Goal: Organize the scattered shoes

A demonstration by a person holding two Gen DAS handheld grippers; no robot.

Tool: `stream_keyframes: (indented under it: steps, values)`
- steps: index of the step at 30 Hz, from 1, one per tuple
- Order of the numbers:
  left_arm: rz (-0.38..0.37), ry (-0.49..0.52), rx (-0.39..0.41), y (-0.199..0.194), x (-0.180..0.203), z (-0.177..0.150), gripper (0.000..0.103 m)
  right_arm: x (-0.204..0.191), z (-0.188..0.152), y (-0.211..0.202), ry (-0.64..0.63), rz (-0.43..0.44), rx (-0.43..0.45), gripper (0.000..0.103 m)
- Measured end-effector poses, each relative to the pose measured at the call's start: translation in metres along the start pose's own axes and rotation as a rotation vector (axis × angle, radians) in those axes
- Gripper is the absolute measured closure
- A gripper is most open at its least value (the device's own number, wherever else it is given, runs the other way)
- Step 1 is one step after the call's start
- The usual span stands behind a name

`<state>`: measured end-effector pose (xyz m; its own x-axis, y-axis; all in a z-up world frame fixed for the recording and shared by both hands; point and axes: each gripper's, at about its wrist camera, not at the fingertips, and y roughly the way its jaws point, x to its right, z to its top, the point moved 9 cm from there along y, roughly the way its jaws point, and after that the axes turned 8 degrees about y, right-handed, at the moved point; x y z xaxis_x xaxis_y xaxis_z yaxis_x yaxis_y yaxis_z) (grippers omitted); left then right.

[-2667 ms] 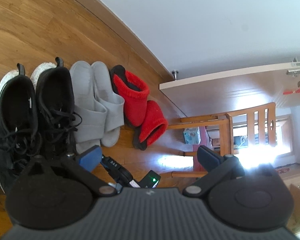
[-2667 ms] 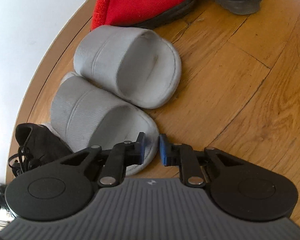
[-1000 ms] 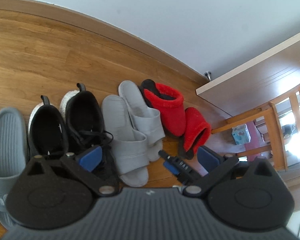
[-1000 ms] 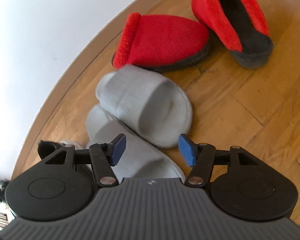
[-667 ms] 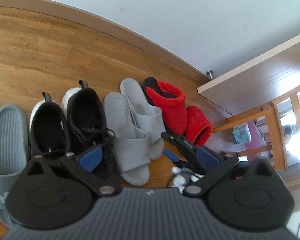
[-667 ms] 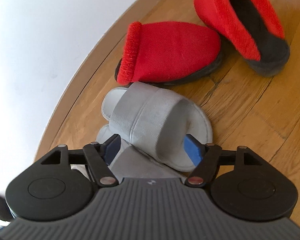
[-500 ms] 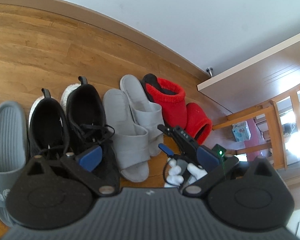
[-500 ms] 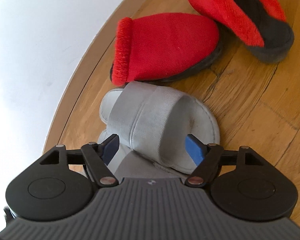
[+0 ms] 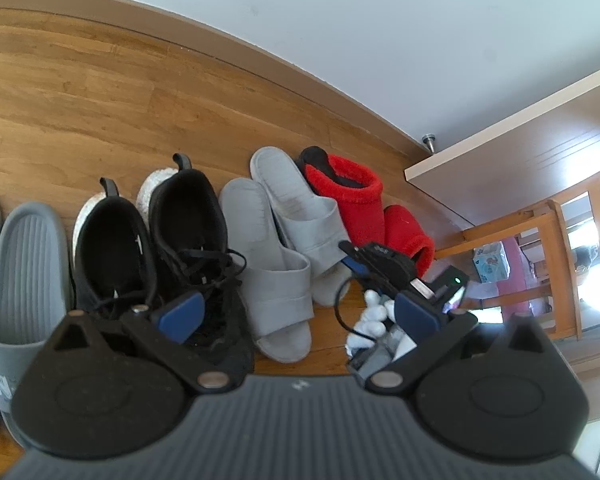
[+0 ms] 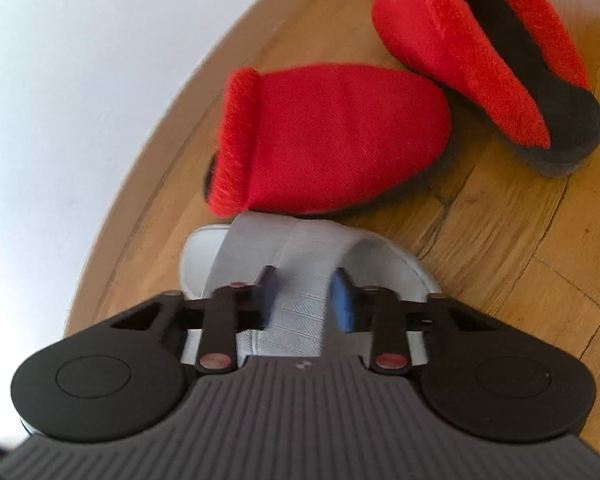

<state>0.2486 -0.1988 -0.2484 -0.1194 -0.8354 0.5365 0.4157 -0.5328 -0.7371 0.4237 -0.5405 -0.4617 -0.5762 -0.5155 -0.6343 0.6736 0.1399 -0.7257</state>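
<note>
A row of shoes lines the wall in the left wrist view: a grey rubber slide (image 9: 20,272), two black sneakers (image 9: 112,240), two grey slippers (image 9: 264,256) and two red slippers (image 9: 352,200). My left gripper (image 9: 298,314) hangs open above the sneakers and grey slippers, holding nothing. A white-gloved hand (image 9: 372,312) holds my right gripper (image 9: 360,258) at the toe of the grey slipper beside the red pair. In the right wrist view my right gripper (image 10: 305,296) pinches that grey slipper's (image 10: 300,240) strap. One red slipper (image 10: 332,136) touches it; the other (image 10: 492,52) lies skewed behind.
A white wall with a wooden baseboard (image 9: 220,52) runs behind the shoes. At the right an open door (image 9: 520,152) with a doorstop (image 9: 430,140) and a wooden chair (image 9: 540,264) bound the row. Bare wooden floor (image 9: 80,100) shows between the shoes and the wall at the left.
My right gripper moved forward over the grey slipper and its fingers went from wide open to closed on the strap. The left gripper stayed open and hardly moved.
</note>
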Motion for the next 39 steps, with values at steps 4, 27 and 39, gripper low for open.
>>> stream_keyframes:
  steps: [4,27,39]
  values:
    - [0.000,0.001,-0.005,0.002,0.002,-0.002,0.000,0.021,-0.002,-0.019,0.039,-0.014,0.010,0.100]
    - [0.052,0.056,-0.050,0.005,0.009,-0.012,0.000,0.006,-0.004,0.029,0.153,-0.088,-0.119,0.024]
    - [0.063,0.051,-0.058,0.007,0.000,-0.012,0.000,0.044,-0.014,-0.006,0.177,-0.131,-0.178,0.025]
